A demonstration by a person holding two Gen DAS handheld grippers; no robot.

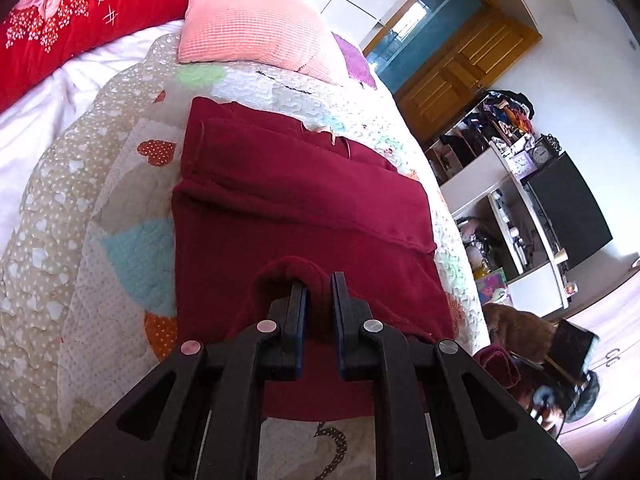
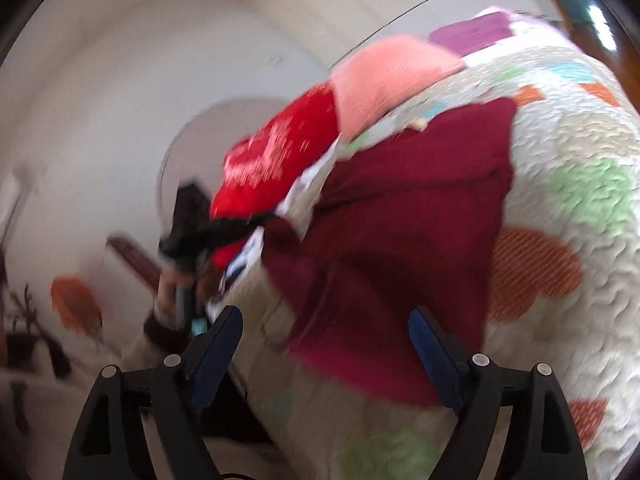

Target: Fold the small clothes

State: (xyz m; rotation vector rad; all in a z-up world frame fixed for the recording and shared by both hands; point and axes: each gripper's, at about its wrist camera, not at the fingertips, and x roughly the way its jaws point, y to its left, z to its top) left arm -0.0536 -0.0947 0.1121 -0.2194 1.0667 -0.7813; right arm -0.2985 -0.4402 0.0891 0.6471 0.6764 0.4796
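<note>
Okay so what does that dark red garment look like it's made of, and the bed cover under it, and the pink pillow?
Dark red garment: looks like soft matte knit or fleece, with thick rounded folds and no sheen; the left gripper pinches a plump bunch of it.
Bed cover: seemingly quilted cotton, puckered stitching, printed hearts and dots.
Pink pillow: a waffle-textured knit or chenille, judging by its gridded surface.

Right wrist view motion-blurred, maroon garment (image 2: 400,232) smeared, shelf clutter (image 1: 504,120) indistinct
</note>
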